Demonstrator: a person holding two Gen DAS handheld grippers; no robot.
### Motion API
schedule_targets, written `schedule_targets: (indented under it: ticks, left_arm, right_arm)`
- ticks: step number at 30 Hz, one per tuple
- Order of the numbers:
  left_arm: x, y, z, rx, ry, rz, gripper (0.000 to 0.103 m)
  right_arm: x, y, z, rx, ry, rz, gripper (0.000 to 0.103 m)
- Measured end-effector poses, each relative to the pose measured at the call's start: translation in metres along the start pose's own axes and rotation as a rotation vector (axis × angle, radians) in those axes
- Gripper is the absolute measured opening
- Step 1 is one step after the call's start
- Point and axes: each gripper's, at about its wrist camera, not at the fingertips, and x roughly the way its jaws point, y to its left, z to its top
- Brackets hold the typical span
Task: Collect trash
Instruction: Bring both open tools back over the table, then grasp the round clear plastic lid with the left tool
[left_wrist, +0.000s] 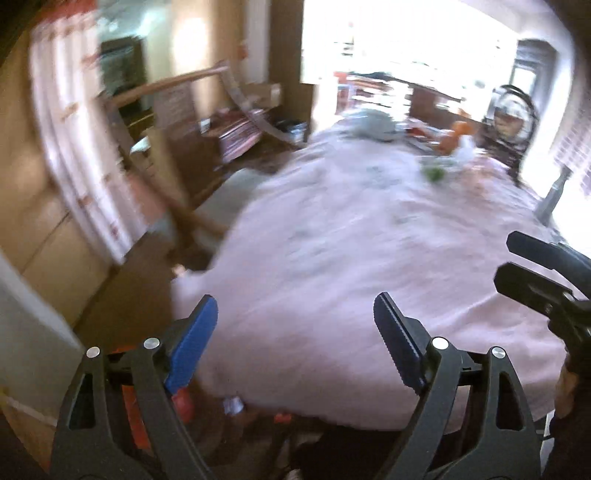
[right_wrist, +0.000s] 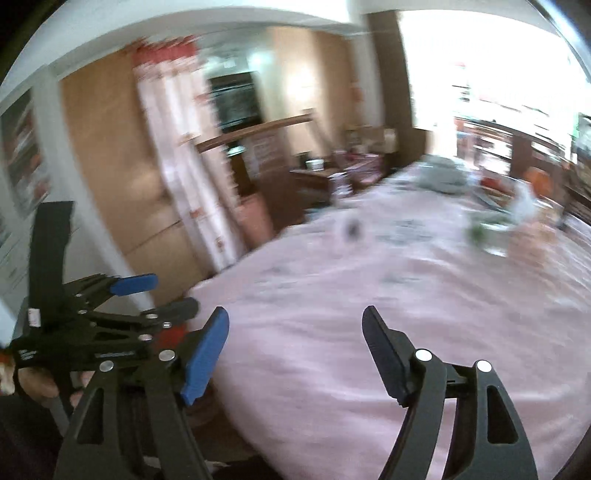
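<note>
Green scrap (left_wrist: 436, 173) and clear wrapper (left_wrist: 465, 151), both heavily blurred, at far end of pink-clothed surface (left_wrist: 332, 258); taken as the likeliest trash, though too smeared to confirm. Just beyond them, orange item (left_wrist: 458, 134) and grey bundle (left_wrist: 373, 123); unclear whether waste or belongings. Near half of surface bare of anything to collect, as far as visible.

Step in hand, as judged: transit between pickups. Nothing carried, nothing yet reached. No bin or bag identifiable in either view.

Next move, as judged: calls for a long reach across the surface to the far cluster, with one pair of tongs brought down over the green scrap or the wrapper and shut on it. Thin film likely to slip or crumple; requires a low approach, close to the cloth, without pinching the cloth itself. Recommended: slower travel before closing, given the present blur.

Left tongs (left_wrist: 295, 299): spread wide, empty, pink cloth visible between the blue pads, touching nothing. Angled down over the near edge of the surface.

Right tongs (right_wrist: 295, 312): likewise released, wide gap, nothing between the pads, clear of the cloth. Positioned just beside the left pair, both well apart from the far cluster.

Hand (right_wrist: 37, 384) visible on the left handle, low in the right wrist view.
</note>
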Motion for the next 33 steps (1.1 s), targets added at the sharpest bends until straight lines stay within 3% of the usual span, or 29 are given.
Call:
schedule_targets:
  ticks: [7, 12, 19, 21, 23, 29, 33]
  left_arm:
    - [0.033, -0.102, 0.065, 0.099, -0.013, -0.140, 0.084]
    - [0.067, -0.164, 0.106, 0.160, 0.001, -0.183, 0.084]
    - [0.091, -0.218, 0.155, 0.170, 0.019, -0.263, 0.084]
    - [0.098, -0.227, 0.166, 0.174, 0.009, -0.271, 0.086]
    - [0.116, -0.240, 0.172, 0.187, 0.022, -0.262, 0.088]
    - [0.201, -0.268, 0.154, 0.224, 0.159, -0.172, 0.088]
    - [0.244, -0.271, 0.145, 0.213, 0.209, -0.107, 0.088]
  right_arm:
    - [-0.056, -0.120, 0.009, 0.137, -0.060, -0.223, 0.074]
    - [-0.078, -0.183, 0.022, 0.151, -0.067, -0.392, 0.074]
    - [-0.120, -0.240, 0.050, 0.197, -0.150, -0.461, 0.074]
    - [-0.127, -0.253, 0.058, 0.207, -0.177, -0.476, 0.079]
    - [-0.123, -0.271, 0.065, 0.228, -0.205, -0.505, 0.085]
    - [-0.076, -0.327, 0.073, 0.311, -0.210, -0.540, 0.086]
    - [-0.021, -0.370, 0.070, 0.406, -0.141, -0.509, 0.086]
